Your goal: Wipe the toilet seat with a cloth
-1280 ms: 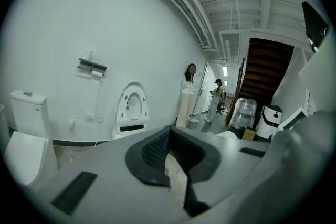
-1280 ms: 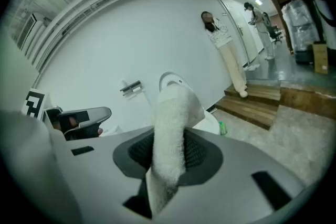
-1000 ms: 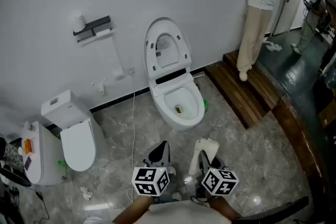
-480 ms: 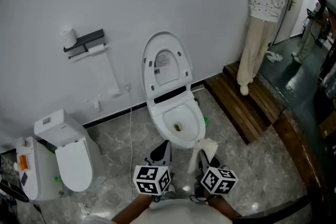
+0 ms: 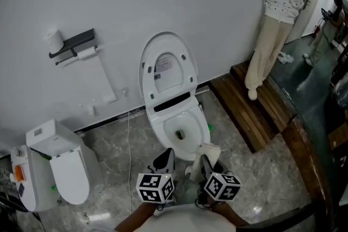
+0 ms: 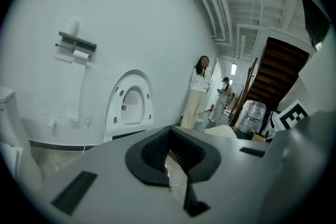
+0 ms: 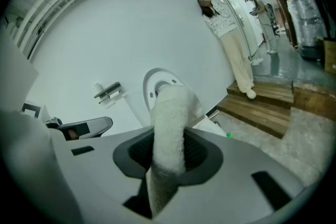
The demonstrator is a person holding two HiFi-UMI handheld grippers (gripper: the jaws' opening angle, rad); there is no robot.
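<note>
Two claws sit low in the head view, just in front of the toilet (image 5: 159,126). The left claw (image 5: 165,160) points at the bowl's front rim. The right claw (image 5: 210,162) is beside it, with a white cloth (image 5: 206,150) poking up at its tip and overlapping the near right edge of the bowl. The seat (image 5: 189,70) looks tipped up with the lid (image 5: 169,77) against the wall behind the bowl. Left of the toilet stands a second toilet (image 5: 68,174), and up on the wall on that side is a paper holder (image 5: 73,43). Right of the toilet there's a wooden step (image 5: 250,106) with a person (image 5: 278,19) standing on it.

Over to the left gripper view: the claw is closed, pads together, and only a sliver of marble floor shows past them. The raised lid stands ahead and to the left, with the person to its right.

Now the right gripper view: this claw is clamped on the cloth. The cloth runs between the pads and rises upright, covering part of the raised lid straight ahead. The step and the person are off to the right of the toilet, the paper holder to its left.
</note>
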